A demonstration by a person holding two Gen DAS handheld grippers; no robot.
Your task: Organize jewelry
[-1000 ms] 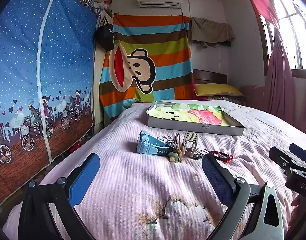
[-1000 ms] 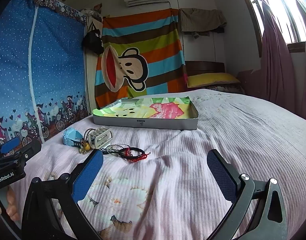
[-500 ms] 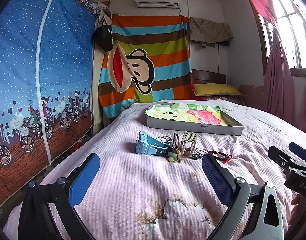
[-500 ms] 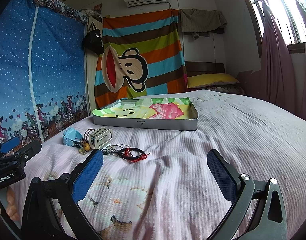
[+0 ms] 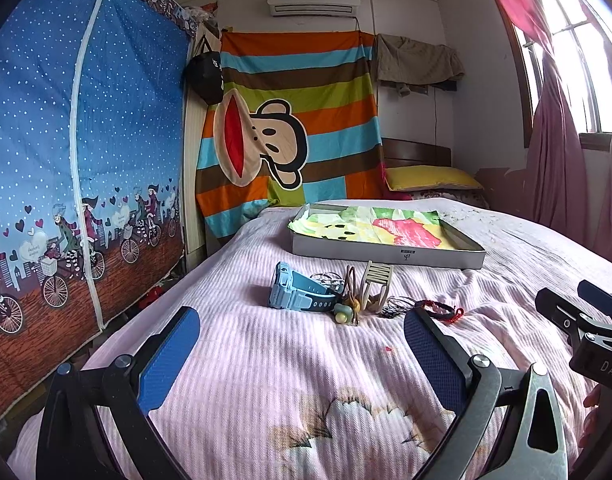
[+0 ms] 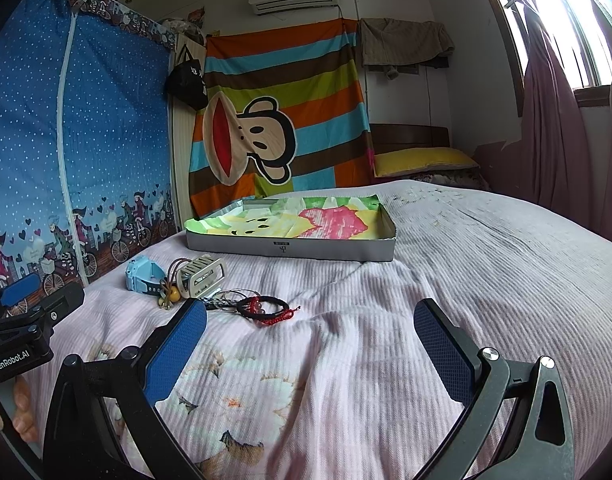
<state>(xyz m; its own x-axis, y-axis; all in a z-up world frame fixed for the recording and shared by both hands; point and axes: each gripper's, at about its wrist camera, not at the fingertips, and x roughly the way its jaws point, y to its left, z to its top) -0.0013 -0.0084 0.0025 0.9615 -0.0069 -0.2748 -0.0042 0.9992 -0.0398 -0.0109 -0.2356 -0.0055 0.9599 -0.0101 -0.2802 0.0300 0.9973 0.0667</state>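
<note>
Nothing has moved: both tools, left [image 5: 302, 354] and right [image 6: 310, 344], gape wide, empty.

I note a pale pink ribbed bedspread [image 5: 266, 360] with a faded floral print, and on it a light blue watch [image 5: 296, 294], a cream hair clip [image 5: 376, 280], a red-and-black cord bracelet [image 6: 266, 308] and a grey tray [image 6: 290, 246] lined with green, yellow and pink paper. I see blue pads on the black left gripper [image 5: 302, 354] and right gripper [image 6: 314, 342]. The wall hanging [image 5: 290, 120] carries orange, blue, brown and green stripes with a cartoon monkey, the wardrobe cover [image 5: 78, 120] is blue with white dots and cyclists, the pillow [image 5: 430, 178] yellow, the curtain [image 6: 554, 120] mauve-pink.
</note>
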